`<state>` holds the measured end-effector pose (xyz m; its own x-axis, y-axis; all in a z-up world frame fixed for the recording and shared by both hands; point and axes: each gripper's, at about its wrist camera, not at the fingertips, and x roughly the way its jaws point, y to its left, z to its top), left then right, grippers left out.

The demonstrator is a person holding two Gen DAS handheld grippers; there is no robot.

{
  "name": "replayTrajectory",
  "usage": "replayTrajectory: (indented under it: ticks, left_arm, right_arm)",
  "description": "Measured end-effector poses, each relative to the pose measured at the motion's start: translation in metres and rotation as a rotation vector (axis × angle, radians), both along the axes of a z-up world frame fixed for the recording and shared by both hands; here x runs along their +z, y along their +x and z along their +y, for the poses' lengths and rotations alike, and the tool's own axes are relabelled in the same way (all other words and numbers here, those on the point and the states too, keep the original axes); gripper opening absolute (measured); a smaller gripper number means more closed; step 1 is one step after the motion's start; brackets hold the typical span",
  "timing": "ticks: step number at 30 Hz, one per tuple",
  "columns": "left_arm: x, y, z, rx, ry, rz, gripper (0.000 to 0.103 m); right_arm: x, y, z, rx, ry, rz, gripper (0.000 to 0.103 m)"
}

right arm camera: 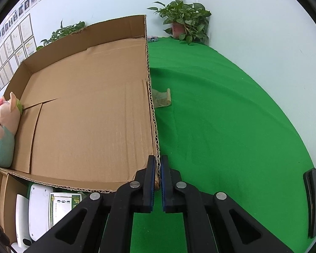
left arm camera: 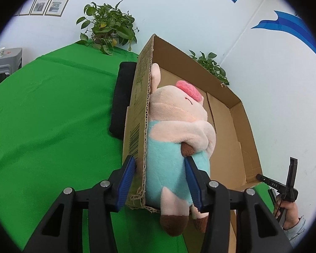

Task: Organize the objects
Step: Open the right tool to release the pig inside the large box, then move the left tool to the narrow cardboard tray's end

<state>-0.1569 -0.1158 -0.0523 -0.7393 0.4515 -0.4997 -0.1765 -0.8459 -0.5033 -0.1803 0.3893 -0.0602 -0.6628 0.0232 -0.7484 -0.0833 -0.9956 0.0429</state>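
A plush pig [left arm camera: 174, 139] in a turquoise outfit leans against the inside of the left wall of a cardboard box lid [left arm camera: 141, 109]. My left gripper [left arm camera: 161, 180] straddles that wall and the pig's body, one blue pad outside the cardboard, one against the pig. In the right wrist view the lid [right arm camera: 84, 109] is raised, with the pig [right arm camera: 3, 130] at its far left. My right gripper [right arm camera: 157, 183] is shut on the lid's right edge. Under the lid, white devices [right arm camera: 39, 208] and a green-bordered booklet [right arm camera: 62, 207] lie in a box.
A green cloth [left arm camera: 42, 116] covers the table. A black cushion [left arm camera: 121, 97] lies left of the lid. Potted plants [left arm camera: 107, 27] [right arm camera: 185, 23] stand at the back wall. A tan paper scrap [right arm camera: 163, 99] and a black object [right arm camera: 315, 202] lie on the right.
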Motion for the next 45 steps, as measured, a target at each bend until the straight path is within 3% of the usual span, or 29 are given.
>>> replayTrajectory:
  ticks: [13, 18, 19, 20, 21, 22, 23, 24, 26, 28, 30, 35, 41, 43, 44, 45]
  left_arm:
    - [-0.002, 0.010, -0.004, 0.017, 0.004, -0.012, 0.040]
    - [0.024, 0.028, 0.005, 0.046, -0.097, 0.049, 0.039]
    - [0.031, 0.034, 0.007, 0.043, -0.103, 0.070, 0.040]
    - [0.041, 0.043, 0.011, 0.043, -0.119, 0.099, 0.046]
    - [0.049, 0.050, 0.015, 0.051, -0.136, 0.124, 0.062]
    - [0.060, 0.061, 0.022, 0.070, -0.164, 0.156, 0.072]
    - [0.070, 0.071, 0.030, 0.090, -0.187, 0.191, 0.084]
    - [0.078, 0.081, 0.039, 0.106, -0.213, 0.224, 0.085]
    - [0.091, 0.098, 0.064, 0.121, -0.314, 0.270, 0.088]
    - [0.094, 0.106, 0.086, 0.138, -0.405, 0.275, 0.090]
    - [0.091, 0.112, 0.103, 0.128, -0.436, 0.255, 0.090]
    - [0.079, 0.119, 0.120, 0.100, -0.408, 0.212, 0.090]
    - [0.073, 0.127, 0.129, 0.105, -0.402, 0.213, 0.089]
    - [0.072, 0.130, 0.130, 0.101, -0.390, 0.215, 0.087]
    - [0.071, 0.131, 0.129, 0.099, -0.372, 0.215, 0.076]
    - [0.071, 0.131, 0.128, 0.095, -0.360, 0.209, 0.043]
  right_arm:
    - [0.004, 0.022, -0.006, -0.014, 0.011, -0.004, 0.003]
    - [0.014, 0.033, -0.010, -0.024, 0.025, 0.016, 0.009]
    - [0.019, 0.039, -0.014, -0.029, 0.033, 0.033, 0.013]
    - [0.026, 0.051, -0.022, -0.017, 0.045, 0.061, 0.026]
    - [0.032, 0.060, -0.028, -0.008, 0.052, 0.084, 0.048]
    - [0.039, 0.071, -0.036, 0.009, 0.055, 0.113, 0.061]
    - [0.047, 0.083, -0.046, 0.037, 0.045, 0.147, 0.084]
    - [0.052, 0.093, -0.055, 0.058, 0.033, 0.169, 0.096]
    - [0.062, 0.114, -0.077, 0.098, 0.013, 0.207, 0.103]
    - [0.067, 0.132, -0.100, 0.138, 0.003, 0.235, 0.103]
    - [0.069, 0.147, -0.124, 0.169, 0.018, 0.246, 0.103]
    - [0.069, 0.163, -0.155, 0.181, 0.016, 0.237, 0.103]
    - [0.062, 0.165, -0.155, 0.157, 0.024, 0.211, 0.101]
    - [0.061, 0.163, -0.151, 0.154, 0.024, 0.208, 0.088]
    - [0.060, 0.161, -0.148, 0.155, 0.030, 0.200, 0.071]
    - [0.059, 0.160, -0.150, 0.159, 0.040, 0.192, 0.056]
